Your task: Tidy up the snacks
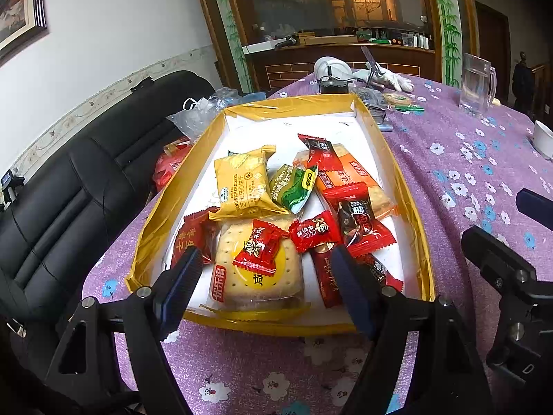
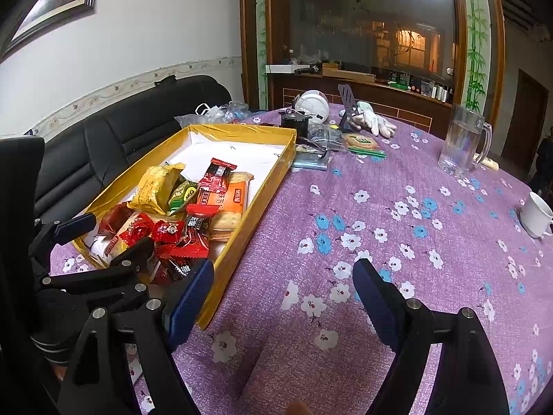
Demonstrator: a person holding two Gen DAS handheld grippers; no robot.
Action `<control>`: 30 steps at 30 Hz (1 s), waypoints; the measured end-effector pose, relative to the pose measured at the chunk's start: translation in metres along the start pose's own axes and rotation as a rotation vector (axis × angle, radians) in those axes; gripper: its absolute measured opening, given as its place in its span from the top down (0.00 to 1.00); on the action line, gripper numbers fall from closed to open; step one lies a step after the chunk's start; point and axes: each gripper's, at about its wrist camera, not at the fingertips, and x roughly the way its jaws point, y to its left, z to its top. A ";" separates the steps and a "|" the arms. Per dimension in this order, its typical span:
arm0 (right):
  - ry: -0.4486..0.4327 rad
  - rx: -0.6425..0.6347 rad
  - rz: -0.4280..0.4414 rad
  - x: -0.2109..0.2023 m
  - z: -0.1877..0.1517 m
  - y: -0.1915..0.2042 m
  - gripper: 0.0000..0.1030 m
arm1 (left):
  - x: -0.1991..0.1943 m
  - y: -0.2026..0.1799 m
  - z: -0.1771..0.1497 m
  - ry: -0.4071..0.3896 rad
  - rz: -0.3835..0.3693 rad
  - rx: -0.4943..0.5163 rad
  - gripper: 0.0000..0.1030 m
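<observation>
While the left wrist view looked straight down into the yellow tray (image 1: pixel 387 145) on the purple floral tablecloth (image 1: pixel 466 159), it alone showed the whole pile of snacks: one yellow cracker packet (image 1: pixel 243 183), one green packet (image 1: pixel 293 186), one orange biscuit pack (image 1: pixel 359 180), one large clear-wrapped biscuit pack (image 1: pixel 259 276), and two small red candies (image 1: pixel 261 250), among several darker red wrappers whose count could not be told. The left gripper (image 1: pixel 268 276) hung over the tray's near end with its jaws spread wide and nothing between them, the fingers (image 1: pixel 183 276) flanking the clear biscuit pack. Only the right wrist view showed the bare cloth beside the tray, where the right gripper (image 2: pixel 283 297) hovered, likewise spread apart and empty, just right of the tray's wall. That view also took in one glass mug (image 2: pixel 461 141) and one white cup (image 2: pixel 535 212) well apart from the tray, plus the black sofa (image 2: pixel 114 141) behind it.
</observation>
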 end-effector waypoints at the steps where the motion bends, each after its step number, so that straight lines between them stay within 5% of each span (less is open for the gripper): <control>1: -0.001 0.000 0.000 0.000 0.000 0.000 0.19 | 0.001 0.000 0.000 0.001 0.001 0.002 0.26; 30: 0.002 0.000 -0.016 0.005 0.000 -0.002 0.19 | -0.004 -0.001 -0.001 -0.017 0.001 -0.002 0.26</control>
